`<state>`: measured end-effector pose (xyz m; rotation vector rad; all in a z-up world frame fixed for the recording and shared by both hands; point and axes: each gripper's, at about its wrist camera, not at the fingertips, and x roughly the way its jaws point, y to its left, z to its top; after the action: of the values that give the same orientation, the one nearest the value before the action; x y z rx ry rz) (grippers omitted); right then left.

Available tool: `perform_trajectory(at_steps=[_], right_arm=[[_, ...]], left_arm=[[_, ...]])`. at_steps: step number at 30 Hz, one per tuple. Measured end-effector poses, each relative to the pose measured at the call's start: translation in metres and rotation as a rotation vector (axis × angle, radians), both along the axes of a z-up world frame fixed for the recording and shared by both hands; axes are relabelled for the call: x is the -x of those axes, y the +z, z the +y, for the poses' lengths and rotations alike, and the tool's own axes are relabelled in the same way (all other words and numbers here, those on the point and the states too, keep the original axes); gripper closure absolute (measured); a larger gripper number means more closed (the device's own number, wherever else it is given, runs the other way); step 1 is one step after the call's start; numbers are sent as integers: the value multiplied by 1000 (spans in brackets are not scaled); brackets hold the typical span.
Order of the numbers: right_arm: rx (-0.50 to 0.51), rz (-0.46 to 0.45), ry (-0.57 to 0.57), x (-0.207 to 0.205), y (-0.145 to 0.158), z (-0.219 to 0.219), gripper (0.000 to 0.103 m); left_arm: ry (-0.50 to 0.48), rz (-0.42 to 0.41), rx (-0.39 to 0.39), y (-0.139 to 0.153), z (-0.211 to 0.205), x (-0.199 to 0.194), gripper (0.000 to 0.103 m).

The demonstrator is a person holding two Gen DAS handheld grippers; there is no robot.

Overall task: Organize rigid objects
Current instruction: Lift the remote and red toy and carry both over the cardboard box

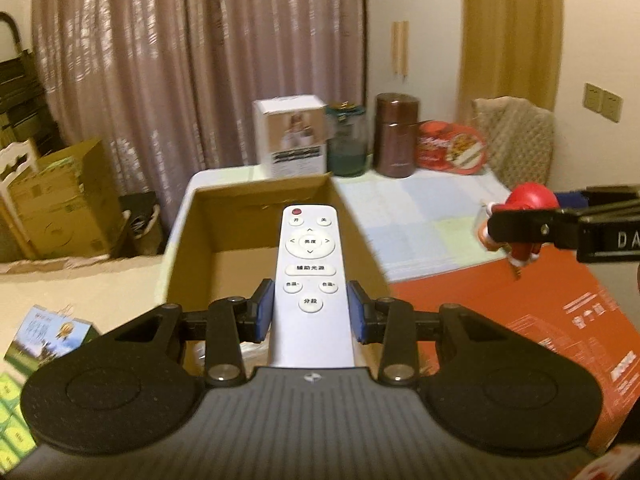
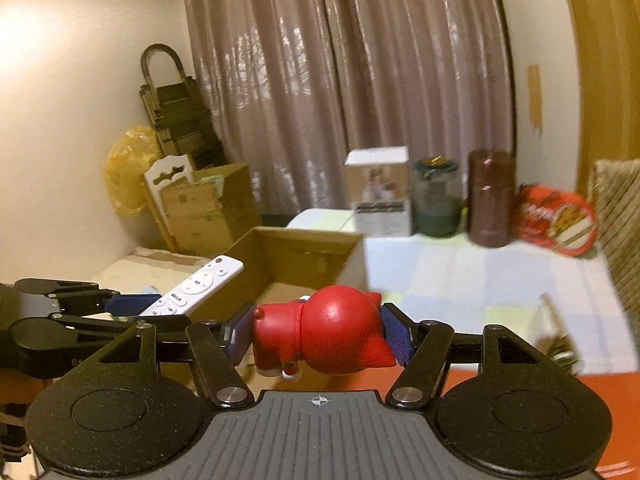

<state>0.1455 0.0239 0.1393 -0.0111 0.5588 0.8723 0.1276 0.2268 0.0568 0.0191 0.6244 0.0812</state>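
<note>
Right now my left claw (image 1: 311, 312) is clamped on a white remote control (image 1: 310, 276), its blue pads pressed to the remote's two long sides. The remote points forward with its buttons up, held in the air above an open cardboard box (image 1: 256, 216) whose brown bottom shows beneath it. My right claw (image 2: 320, 334) grips a red toy figure (image 2: 332, 332) crosswise, one pad against its feet end and the other against the pointed end of its round head. From the left wrist view that claw reaches in from the right, over an orange carton (image 1: 540, 320) just beside the box. Both stand on a surface (image 1: 420, 208) covered with a pale checked cloth. At its far edge, before the curtain (image 1: 192, 60), stand a white carton (image 1: 294, 136), a glass jar (image 1: 346, 140), a brown canister (image 1: 396, 136) and a red packet (image 1: 450, 148), well apart from the box.
</note>
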Motion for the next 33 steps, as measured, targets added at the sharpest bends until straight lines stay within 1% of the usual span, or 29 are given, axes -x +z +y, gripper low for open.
perform_trajectory(at_steps=[5, 8, 14, 19, 33], right_arm=[[-8, 38, 16, 0, -26, 18, 39], [-15, 64, 21, -5, -36, 25, 39], [-13, 67, 47, -11, -40, 45, 39], [-4, 74, 63, -17, -49, 61, 39], [39, 76, 118, -11, -63, 90, 39]], left_arm=[[29, 30, -7, -10, 22, 9, 70], [36, 42, -6, -15, 28, 11, 70], [53, 59, 3, -25, 40, 6, 70], [57, 79, 11, -34, 46, -2, 70], [58, 121, 13, -43, 60, -14, 70]])
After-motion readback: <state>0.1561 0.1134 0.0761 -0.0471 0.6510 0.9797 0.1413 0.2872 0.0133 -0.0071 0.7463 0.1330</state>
